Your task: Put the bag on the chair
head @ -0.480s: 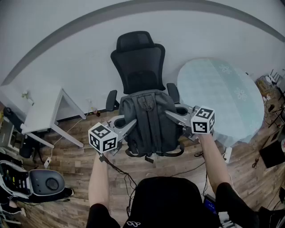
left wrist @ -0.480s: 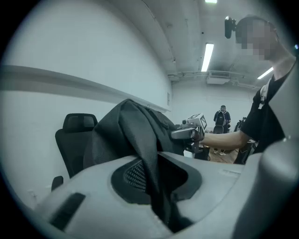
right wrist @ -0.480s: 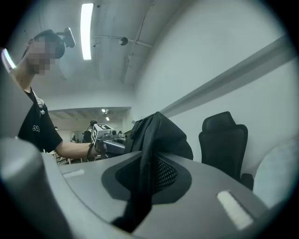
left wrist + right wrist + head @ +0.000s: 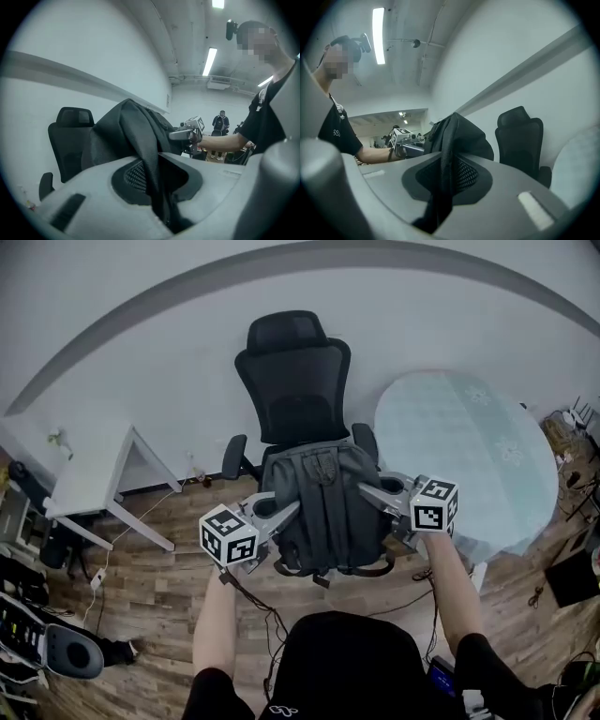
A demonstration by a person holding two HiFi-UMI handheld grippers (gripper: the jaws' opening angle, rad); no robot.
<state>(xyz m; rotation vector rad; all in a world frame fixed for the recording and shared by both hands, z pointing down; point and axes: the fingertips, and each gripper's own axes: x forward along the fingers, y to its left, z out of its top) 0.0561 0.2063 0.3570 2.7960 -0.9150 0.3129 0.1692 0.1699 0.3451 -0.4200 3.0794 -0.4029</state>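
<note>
A dark grey backpack (image 4: 323, 507) hangs between my two grippers, right in front of the black office chair (image 4: 298, 381) and over its seat. My left gripper (image 4: 289, 511) is shut on the bag's left side; a strap of the bag (image 4: 150, 159) runs down between its jaws. On the bag's right side my right gripper (image 4: 367, 491) is shut, with the strap (image 4: 443, 178) clamped between its jaws. The chair's back and headrest (image 4: 520, 136) stand just behind the bag (image 4: 461, 133). Straps dangle below the bag.
A round pale green table (image 4: 469, 451) stands right of the chair. A white desk (image 4: 89, 474) is at the left, with cables (image 4: 253, 601) on the wood floor. Dark equipment (image 4: 56, 648) sits at lower left. People stand far off (image 4: 219, 123).
The bag and both grippers have shifted slightly forward toward the chair. The view has moved a little, so the equipment at lower left sits lower in the picture.
</note>
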